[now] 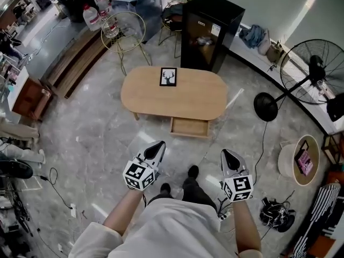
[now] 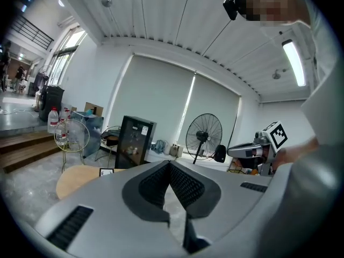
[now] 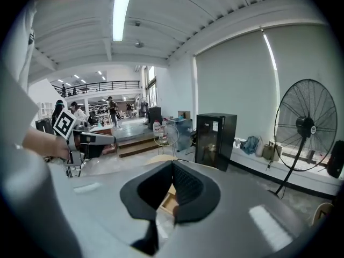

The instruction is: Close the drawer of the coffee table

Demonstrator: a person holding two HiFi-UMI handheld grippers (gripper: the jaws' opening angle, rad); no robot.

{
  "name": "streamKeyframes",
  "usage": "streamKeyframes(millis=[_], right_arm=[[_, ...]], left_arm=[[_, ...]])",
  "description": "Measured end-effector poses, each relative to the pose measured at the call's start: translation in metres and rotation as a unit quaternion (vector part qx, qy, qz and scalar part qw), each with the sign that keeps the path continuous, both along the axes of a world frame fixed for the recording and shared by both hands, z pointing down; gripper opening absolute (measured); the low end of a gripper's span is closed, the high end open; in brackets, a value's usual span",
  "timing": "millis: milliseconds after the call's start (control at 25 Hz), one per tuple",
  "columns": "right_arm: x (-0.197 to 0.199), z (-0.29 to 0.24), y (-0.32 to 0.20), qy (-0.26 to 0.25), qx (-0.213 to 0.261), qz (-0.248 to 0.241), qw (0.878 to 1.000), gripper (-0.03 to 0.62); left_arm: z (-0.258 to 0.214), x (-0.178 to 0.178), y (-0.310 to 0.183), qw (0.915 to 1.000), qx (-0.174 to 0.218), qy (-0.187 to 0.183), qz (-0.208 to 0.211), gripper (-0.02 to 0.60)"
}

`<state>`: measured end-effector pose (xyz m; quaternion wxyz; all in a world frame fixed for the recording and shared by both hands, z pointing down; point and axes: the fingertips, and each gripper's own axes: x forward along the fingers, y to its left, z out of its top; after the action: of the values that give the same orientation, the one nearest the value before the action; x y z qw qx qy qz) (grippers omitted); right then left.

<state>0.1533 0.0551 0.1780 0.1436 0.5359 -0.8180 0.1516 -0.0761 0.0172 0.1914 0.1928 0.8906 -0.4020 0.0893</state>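
Observation:
An oval wooden coffee table (image 1: 173, 93) stands on the marble floor ahead of me, with its drawer (image 1: 189, 127) pulled out at the near side. A small framed deer picture (image 1: 168, 76) lies on the tabletop. My left gripper (image 1: 157, 147) is shut and empty, held short of the table, left of the drawer. My right gripper (image 1: 226, 154) is shut too, below and right of the drawer. In the right gripper view the drawer (image 3: 167, 199) shows between the closed jaws. The left gripper view shows the table edge (image 2: 75, 177) at left.
A black cabinet (image 1: 210, 30) stands behind the table. A floor fan (image 1: 303, 78) is at the right, its base (image 1: 265, 106) near the table's end. A gold wire chair (image 1: 124, 34) sits at back left, cables (image 1: 275, 212) lie at lower right, and my feet (image 1: 178, 180) stand between the grippers.

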Motion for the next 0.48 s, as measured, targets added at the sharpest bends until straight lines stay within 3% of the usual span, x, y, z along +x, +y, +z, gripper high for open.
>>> streamKeyframes(millis=[480], right_arm=[[0.031,0.085,-0.081,-0.029,-0.040,-0.072,0.996,0.011]], left_arm=[[0.068,0.053,-0.053,0.9983,-0.026,-0.020,-0.048,0.006]])
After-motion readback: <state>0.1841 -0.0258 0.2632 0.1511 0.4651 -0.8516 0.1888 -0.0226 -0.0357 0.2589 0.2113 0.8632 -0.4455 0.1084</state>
